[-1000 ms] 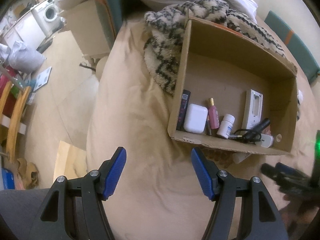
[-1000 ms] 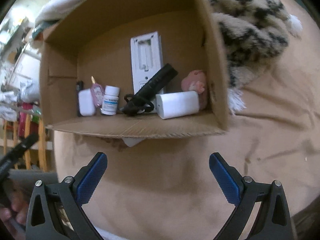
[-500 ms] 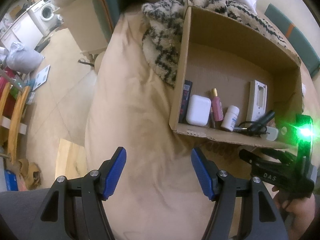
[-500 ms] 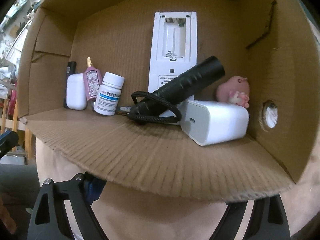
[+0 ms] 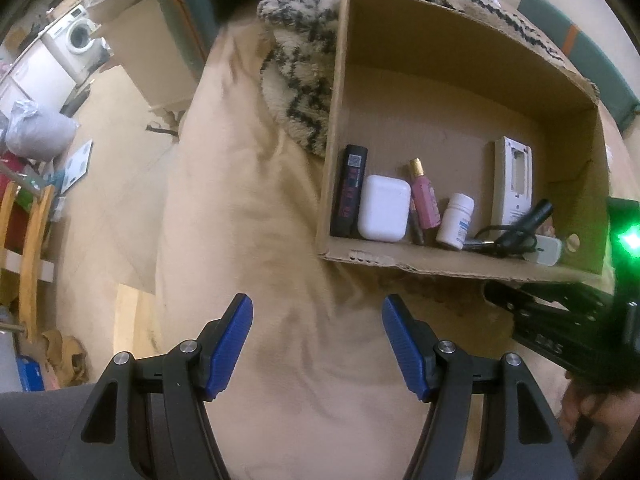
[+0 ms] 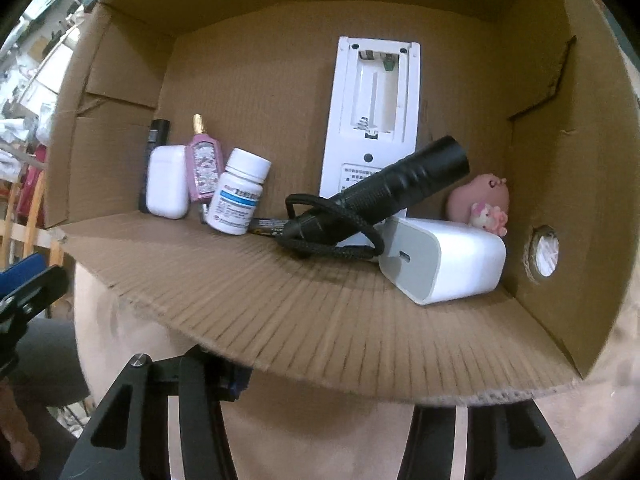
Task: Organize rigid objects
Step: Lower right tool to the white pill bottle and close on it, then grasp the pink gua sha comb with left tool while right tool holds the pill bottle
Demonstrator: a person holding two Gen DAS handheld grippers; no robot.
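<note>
An open cardboard box (image 5: pixel 448 268) lies on a beige bedcover. Inside, along its near wall, are a black tube (image 5: pixel 350 190), a white earbud case (image 5: pixel 384 208), a pink perfume bottle (image 5: pixel 424 198), a white pill bottle (image 5: pixel 456 220), a white remote (image 5: pixel 512 180), a black flashlight (image 6: pixel 392 192), a white charger (image 6: pixel 444 264) and a pink toy (image 6: pixel 480 200). My left gripper (image 5: pixel 316 344) is open and empty, short of the box. My right gripper sits under the box's near flap (image 6: pixel 320 320), which hides its fingertips; its body (image 5: pixel 560 320) shows in the left wrist view.
A black-and-white fuzzy blanket (image 5: pixel 304 64) lies behind and left of the box. The bed edge drops to the floor at left, where a washing machine (image 5: pixel 76 36), wooden frame (image 5: pixel 32 240) and clutter stand.
My right gripper moved forward until its fingers went under the box's near flap. My left gripper edged closer to the box.
</note>
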